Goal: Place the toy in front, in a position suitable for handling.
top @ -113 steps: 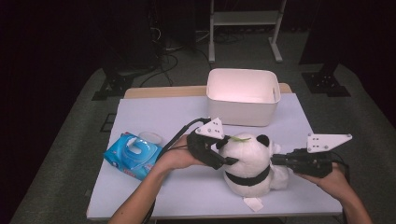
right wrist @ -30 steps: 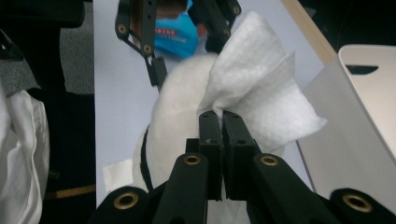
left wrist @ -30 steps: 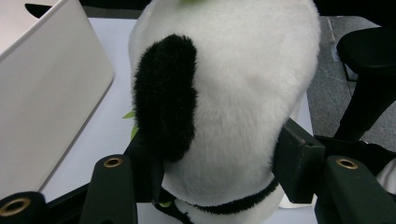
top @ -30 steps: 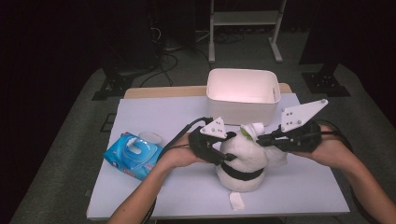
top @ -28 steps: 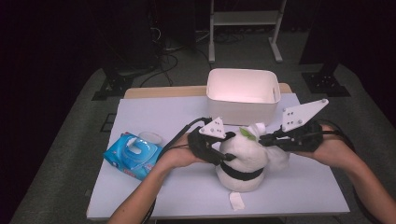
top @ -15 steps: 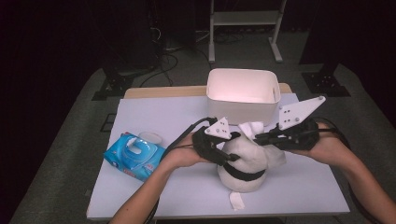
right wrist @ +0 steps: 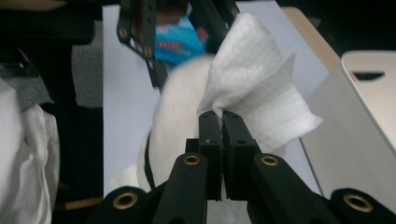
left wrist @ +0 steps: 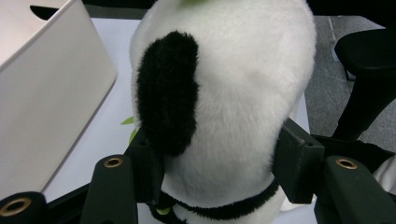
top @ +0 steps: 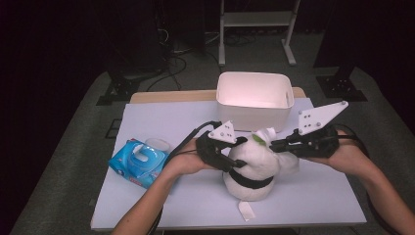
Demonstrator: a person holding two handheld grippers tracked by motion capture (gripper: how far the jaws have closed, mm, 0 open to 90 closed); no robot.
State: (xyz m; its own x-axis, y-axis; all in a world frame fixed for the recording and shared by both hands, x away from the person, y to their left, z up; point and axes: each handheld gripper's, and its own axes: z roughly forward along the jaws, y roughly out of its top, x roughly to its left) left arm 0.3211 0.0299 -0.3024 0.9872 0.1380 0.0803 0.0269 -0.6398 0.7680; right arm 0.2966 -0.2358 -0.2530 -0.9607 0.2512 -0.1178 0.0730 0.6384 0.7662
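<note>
The plush panda [top: 252, 164] sits low in the middle of the high view, on the white table [top: 161, 122]. The left gripper [top: 234, 157] clamps its body from the left; the left gripper view shows both pads pressed into the fur beside a black patch. The right gripper [top: 274, 145] pinches a white wipe [right wrist: 254, 88] against the toy's top, its jaws closed on the cloth in the right gripper view. Behind stands a white bin [top: 254, 98], its inside looking bare. At left lies a blue wipes pack [top: 139, 162].
</note>
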